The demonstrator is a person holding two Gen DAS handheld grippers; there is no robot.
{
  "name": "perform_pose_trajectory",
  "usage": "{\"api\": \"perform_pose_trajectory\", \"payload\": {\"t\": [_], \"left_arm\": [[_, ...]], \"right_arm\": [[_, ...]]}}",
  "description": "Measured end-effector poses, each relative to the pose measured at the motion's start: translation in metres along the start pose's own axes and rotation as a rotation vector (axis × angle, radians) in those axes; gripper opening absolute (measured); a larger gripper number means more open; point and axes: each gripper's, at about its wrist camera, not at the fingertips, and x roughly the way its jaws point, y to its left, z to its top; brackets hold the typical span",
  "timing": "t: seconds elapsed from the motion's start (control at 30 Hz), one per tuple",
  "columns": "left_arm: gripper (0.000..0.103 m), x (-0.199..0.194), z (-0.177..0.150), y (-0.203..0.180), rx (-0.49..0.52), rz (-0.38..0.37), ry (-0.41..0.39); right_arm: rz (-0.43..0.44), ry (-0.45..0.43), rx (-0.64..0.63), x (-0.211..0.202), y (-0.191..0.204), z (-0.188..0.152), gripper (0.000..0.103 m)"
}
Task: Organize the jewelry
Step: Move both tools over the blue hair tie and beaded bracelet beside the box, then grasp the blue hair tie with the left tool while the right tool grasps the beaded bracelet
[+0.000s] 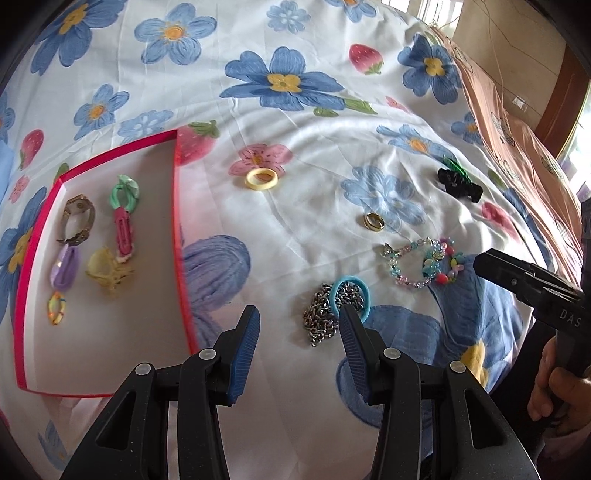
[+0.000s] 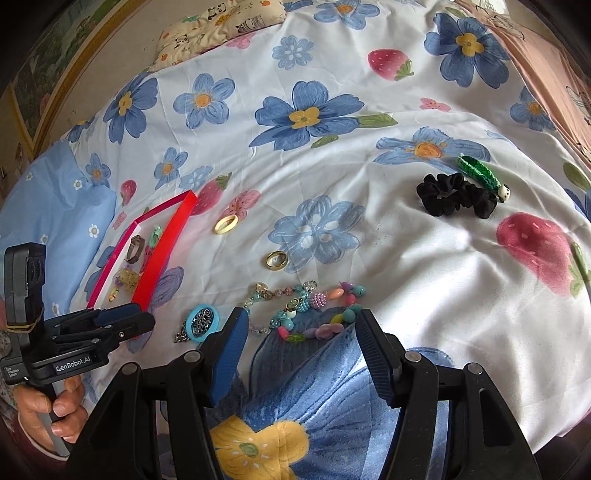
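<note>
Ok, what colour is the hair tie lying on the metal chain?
Light blue hair tie, on the silver chain; clearest in the right wrist view.

A home bedroom: a bed spread with a flower-and-strawberry printed sheet (image 2: 332, 177), a panda-print pillow (image 2: 221, 26) at its head, a pink blanket (image 1: 517, 147) alongside, wooden door frame (image 1: 565, 92) beyond.

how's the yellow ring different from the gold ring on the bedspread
The pale yellow plastic-looking ring is wider across and matte, while the shiny gold metal ring is smaller and reflective. The pale yellow ring rests on a pink printed flower nearer the red-edged tray; the gold ring rests by a blue printed flower, nearer the colourful beaded bracelet. Both lie loose on the floral bedspread, outside the tray, untouched by either gripper.
</note>
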Motion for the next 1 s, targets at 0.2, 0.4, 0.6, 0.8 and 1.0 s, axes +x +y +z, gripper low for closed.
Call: {"api": "perform_pose_trajectory", "payload": {"t": [0.2, 0.4, 0.6, 0.8, 1.0], "left_arm": [[0.045, 0.016, 0.006, -0.002, 0.003, -0.008, 0.020], [0.043, 0.033, 0.013, -0.007, 0.016, -0.010, 0.033], [0.031, 0.051, 0.014, -0.016, 0.058, -0.024, 0.064], [0.012, 0.057, 0.013, -0.020, 0.079, -0.033, 0.062], [0.006, 0.039, 0.012, -0.009, 0.046, -0.046, 0.030]], "right_arm": [[-0.037, 0.000, -0.002, 0.004, -0.007, 0.003, 0.050], [-0.083, 0.046, -0.034, 0.019, -0.017, 0.011, 0.044], [-0.108, 0.112, -0.076, 0.043, -0.013, 0.006, 0.040], [-0.128, 0.111, -0.120, 0.046, -0.003, -0.002, 0.014], [-0.100, 0.069, -0.093, 0.036, -0.003, 0.001, 0.011]]}}
